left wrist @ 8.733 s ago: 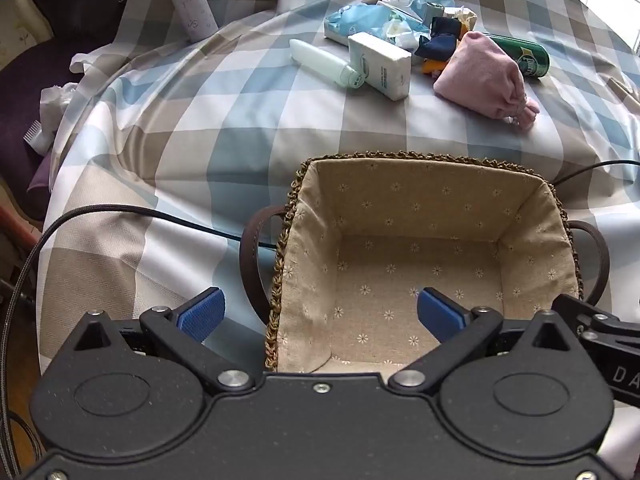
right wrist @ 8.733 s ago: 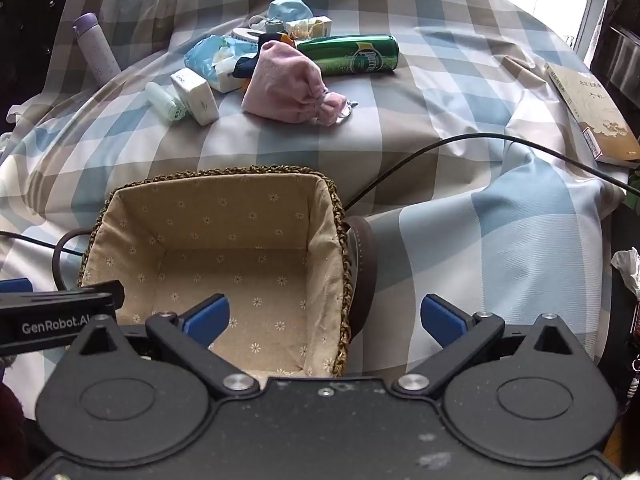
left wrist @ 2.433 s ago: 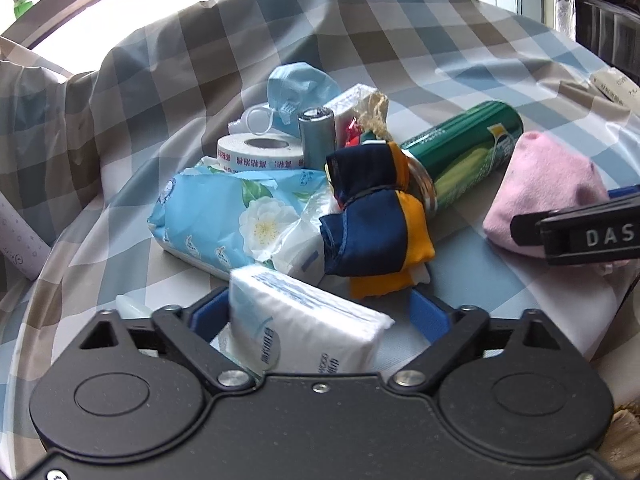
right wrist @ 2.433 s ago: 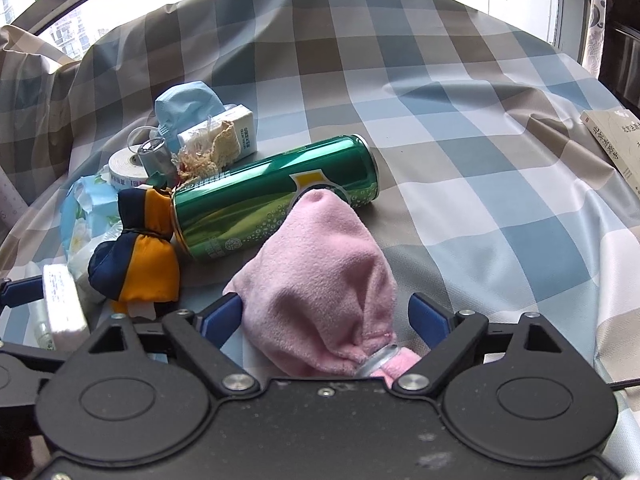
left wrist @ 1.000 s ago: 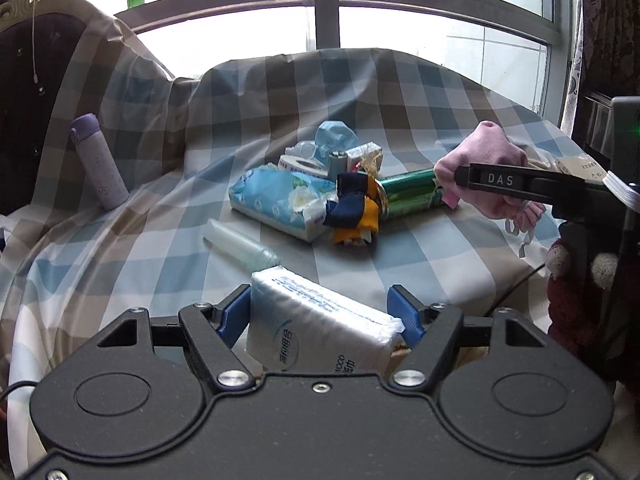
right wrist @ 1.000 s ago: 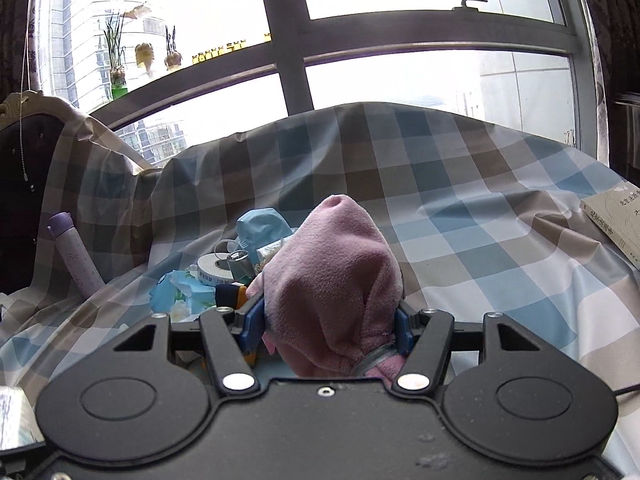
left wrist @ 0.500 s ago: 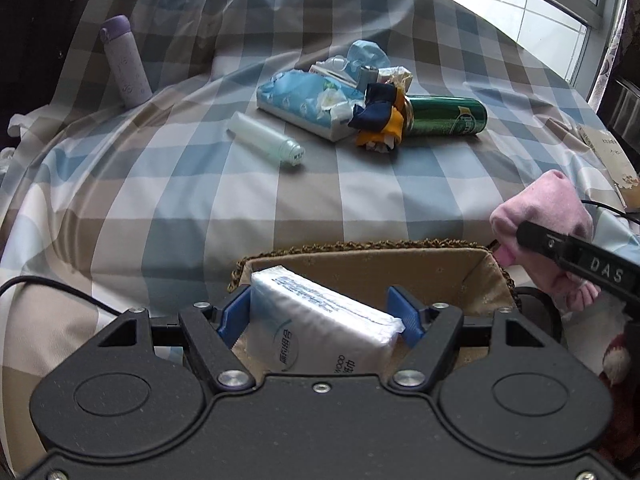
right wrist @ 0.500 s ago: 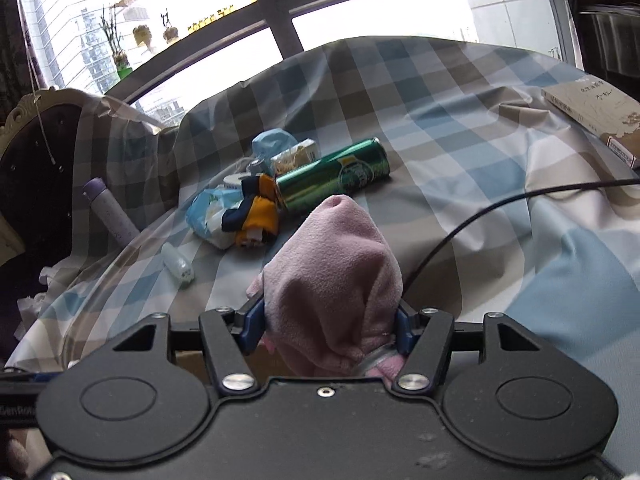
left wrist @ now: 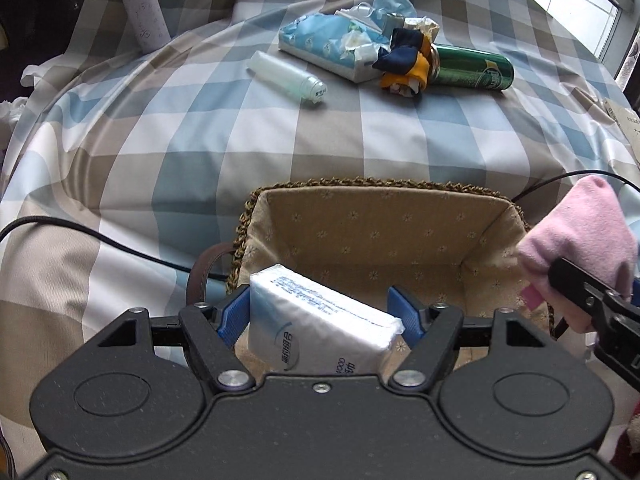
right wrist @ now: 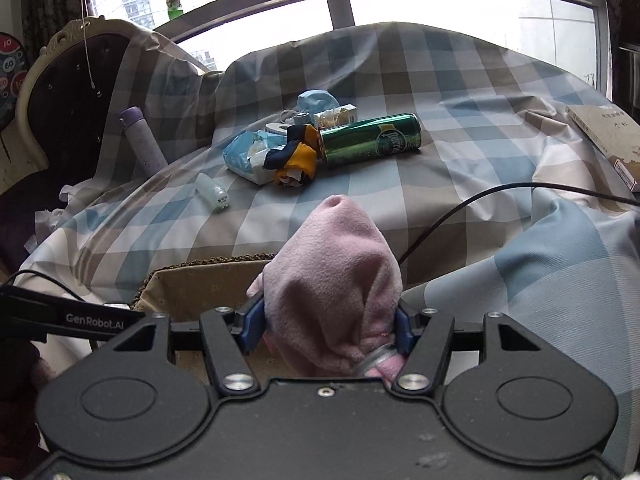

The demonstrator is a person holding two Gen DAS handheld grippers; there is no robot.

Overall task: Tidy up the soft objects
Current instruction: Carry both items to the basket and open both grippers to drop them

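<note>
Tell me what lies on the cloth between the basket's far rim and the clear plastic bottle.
Nothing: in the left wrist view only bare checked tablecloth separates the basket rim from the clear plastic bottle.

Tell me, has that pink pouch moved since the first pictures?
Yes. The pink pouch left its spot beside the green can; the right gripper holds it at the basket.

Black tongs (left wrist: 325,316), blue pads (left wrist: 234,312)
</note>
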